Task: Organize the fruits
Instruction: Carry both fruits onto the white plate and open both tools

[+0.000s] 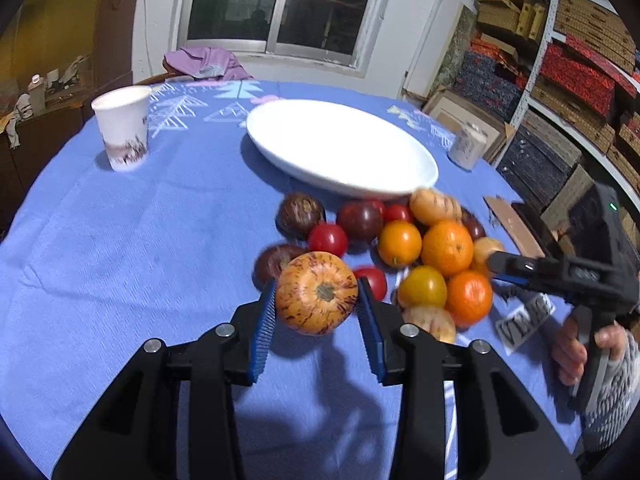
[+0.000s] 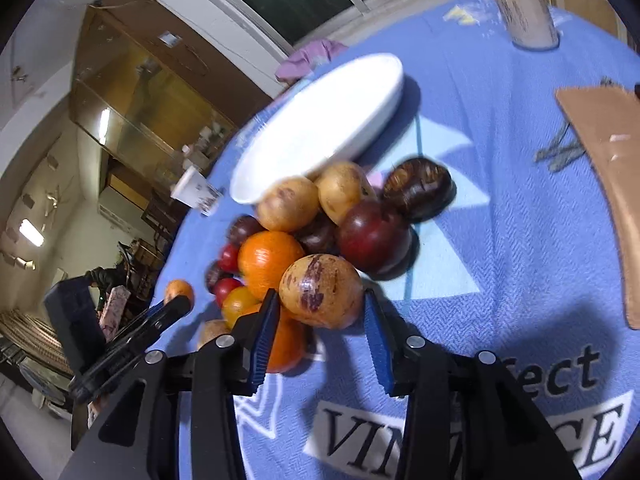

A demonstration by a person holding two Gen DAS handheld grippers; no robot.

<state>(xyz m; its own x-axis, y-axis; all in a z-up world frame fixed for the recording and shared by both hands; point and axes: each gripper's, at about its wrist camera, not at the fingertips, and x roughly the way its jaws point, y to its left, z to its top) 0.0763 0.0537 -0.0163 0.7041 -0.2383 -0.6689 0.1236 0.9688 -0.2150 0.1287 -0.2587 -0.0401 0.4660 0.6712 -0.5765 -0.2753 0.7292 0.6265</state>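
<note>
left gripper point(image 1: 317, 294): jaws closed onto a streaked orange-yellow fruit point(image 1: 316, 293), blue pads touching both sides, fruit held at the near edge of the fruit pile point(image 1: 400, 240), whether it's off the blue cloth point(image 1: 120, 260) can't tell. right gripper point(image 2: 320, 304): jaws around a tan fruit w/ purple streaks point(image 2: 321, 290); left pad touching it, right pad just beside, so can't tell if gripped. that fruit sits at pile's near side on the tabletop. white plate point(image 1: 340, 144) just behind pile, no fruit on it. paper cup point(image 1: 122, 128) well apart, far left.
</note>
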